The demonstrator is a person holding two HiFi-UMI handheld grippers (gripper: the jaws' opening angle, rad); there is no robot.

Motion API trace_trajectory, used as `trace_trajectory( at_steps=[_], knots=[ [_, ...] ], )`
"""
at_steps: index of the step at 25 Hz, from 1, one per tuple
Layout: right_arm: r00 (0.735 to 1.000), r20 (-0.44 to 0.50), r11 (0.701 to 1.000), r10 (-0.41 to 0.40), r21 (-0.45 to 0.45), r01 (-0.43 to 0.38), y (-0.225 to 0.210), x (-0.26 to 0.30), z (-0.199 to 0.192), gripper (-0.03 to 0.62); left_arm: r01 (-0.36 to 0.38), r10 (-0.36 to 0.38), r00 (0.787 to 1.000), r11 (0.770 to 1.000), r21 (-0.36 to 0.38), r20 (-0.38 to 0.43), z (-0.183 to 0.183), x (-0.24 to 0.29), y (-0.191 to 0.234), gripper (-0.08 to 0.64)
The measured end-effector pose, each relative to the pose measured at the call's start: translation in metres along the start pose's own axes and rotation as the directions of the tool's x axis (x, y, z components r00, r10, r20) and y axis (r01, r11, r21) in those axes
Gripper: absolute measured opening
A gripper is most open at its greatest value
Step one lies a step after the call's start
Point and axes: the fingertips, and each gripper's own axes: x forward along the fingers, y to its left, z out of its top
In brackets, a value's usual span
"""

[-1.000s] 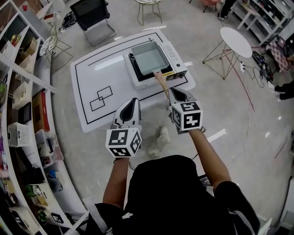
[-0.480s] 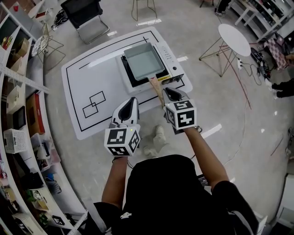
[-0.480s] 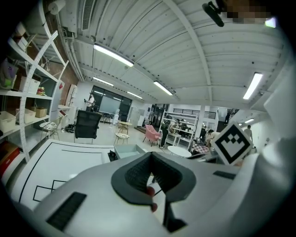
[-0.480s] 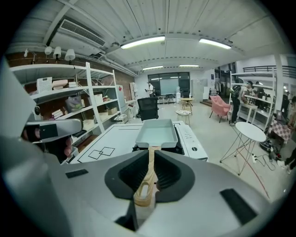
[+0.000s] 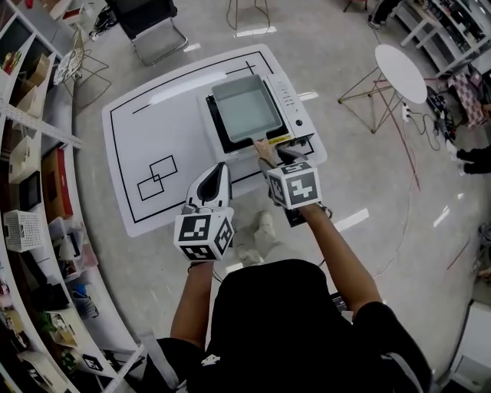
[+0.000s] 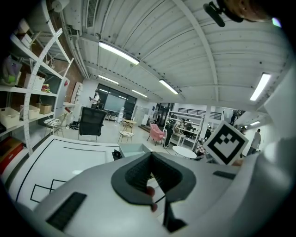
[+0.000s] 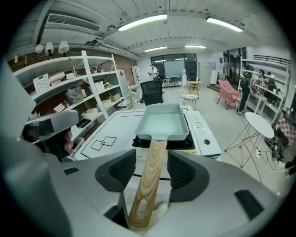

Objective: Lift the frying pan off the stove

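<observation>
A pale grey-green rectangular frying pan [image 5: 245, 107] sits on the black top of a white portable stove [image 5: 295, 107] on the white table [image 5: 153, 130]. Its wooden handle [image 5: 265, 150] points toward me. In the right gripper view the handle [image 7: 150, 176] runs between the jaws of my right gripper [image 7: 148, 169], whose jaws are opening, with a gap on each side of the wood. The pan [image 7: 163, 122] lies straight ahead of it. My left gripper [image 5: 221, 167] hangs shut over the table's near edge, left of the handle, holding nothing.
Black lines and two overlapping squares [image 5: 157, 176] mark the table. A black chair [image 5: 146, 19] stands beyond it and a round white side table [image 5: 399, 69] to the right. Shelving [image 5: 31, 153] curves along the left.
My right gripper has moved forward along the handle toward the stove. The left gripper has stayed about where it was.
</observation>
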Motion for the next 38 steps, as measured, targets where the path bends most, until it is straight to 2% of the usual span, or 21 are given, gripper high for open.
trace_trajectory(
  at_steps=[4,18,26,31,38],
  knots=[
    [0.995,-0.094,1.000,0.018,0.005,-0.018,0.000,0.019,-0.002,0.232,-0.021,0.021,1.000,1.000,-0.016,-0.003,0.000,0.007,0.010,0.008],
    [0.953,-0.304,0.999,-0.005,0.031,0.015,-0.008,0.054,-0.035,0.238,-0.063,0.062,0.998,0.997,-0.047,-0.020,-0.007,0.019,0.027,0.008],
    [0.937,-0.348,0.999,-0.013,0.024,0.023,-0.008,0.062,-0.041,0.238,-0.085,0.083,0.996,0.995,-0.060,-0.024,-0.010,0.018,0.033,0.008],
    [0.937,-0.348,0.999,-0.015,0.034,0.028,-0.010,0.064,-0.041,0.235,-0.090,0.089,0.996,0.994,-0.062,-0.024,-0.011,0.017,0.033,0.008],
    [0.937,-0.348,0.999,-0.026,0.018,0.035,-0.010,0.062,-0.042,0.144,-0.095,0.094,0.995,0.993,-0.064,-0.023,-0.011,0.016,0.032,0.008]
  ],
)
